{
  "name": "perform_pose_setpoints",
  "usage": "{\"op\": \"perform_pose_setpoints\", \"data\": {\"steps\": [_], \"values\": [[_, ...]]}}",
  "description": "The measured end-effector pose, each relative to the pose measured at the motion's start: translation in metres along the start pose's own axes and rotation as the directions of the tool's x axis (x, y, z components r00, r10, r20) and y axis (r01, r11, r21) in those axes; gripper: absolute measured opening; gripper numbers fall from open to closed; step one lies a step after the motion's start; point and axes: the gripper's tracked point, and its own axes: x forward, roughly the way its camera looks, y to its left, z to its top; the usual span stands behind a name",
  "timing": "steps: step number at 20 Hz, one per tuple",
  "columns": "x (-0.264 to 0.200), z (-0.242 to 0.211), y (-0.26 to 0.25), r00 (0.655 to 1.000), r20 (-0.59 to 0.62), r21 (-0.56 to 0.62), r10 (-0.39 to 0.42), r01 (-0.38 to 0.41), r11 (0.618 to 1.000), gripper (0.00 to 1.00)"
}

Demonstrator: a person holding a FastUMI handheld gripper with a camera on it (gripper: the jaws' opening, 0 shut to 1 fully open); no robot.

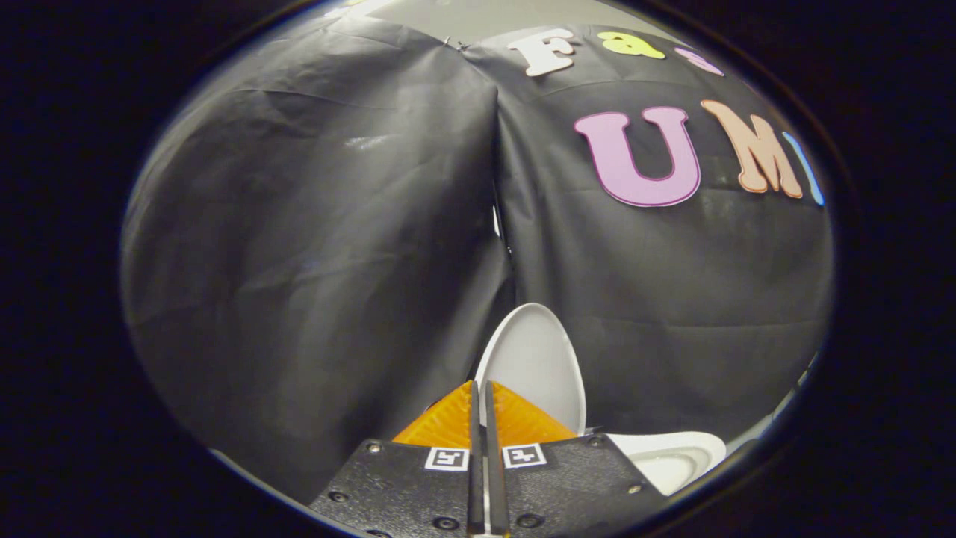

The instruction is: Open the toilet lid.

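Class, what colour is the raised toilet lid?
White, seen in the gripper view: the toilet lid stands just beyond the shut gripper.

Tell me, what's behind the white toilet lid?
Behind the raised toilet lid hangs the black cloth wall. The lid's lower part is covered by the gripper, its jaws closed together with nothing between them. Beside it, part of the toilet seat shows.

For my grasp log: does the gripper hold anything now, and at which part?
Nothing is held. The gripper is shut on itself, fingers together, with the raised white oval plastic toilet lid just beyond them.
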Motion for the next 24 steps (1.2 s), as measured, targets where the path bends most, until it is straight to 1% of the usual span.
{"op": "perform_pose_setpoints", "data": {"steps": [5,7,9,11,15,19,21,24], "values": [[-0.002,-0.002,0.001,1.000,0.003,0.004,0.012,-0.012,1.000,0.03],[-0.002,-0.002,0.000,1.000,0.008,-0.009,0.005,-0.005,1.000,0.03],[-0.004,0.000,0.001,1.000,0.015,-0.015,0.017,-0.017,1.000,0.06],[-0.009,0.007,-0.007,0.999,0.044,-0.013,0.004,-0.004,1.000,0.21],[-0.010,0.021,-0.026,0.995,0.096,0.036,-0.034,0.031,0.999,0.51],[-0.017,0.030,-0.039,0.993,0.115,0.062,-0.027,0.020,0.998,0.82],[-0.021,0.032,-0.051,0.993,0.115,0.060,-0.035,0.028,0.998,0.97],[-0.033,0.028,-0.081,0.992,0.111,0.062,-0.066,0.060,0.996,0.97]]}}
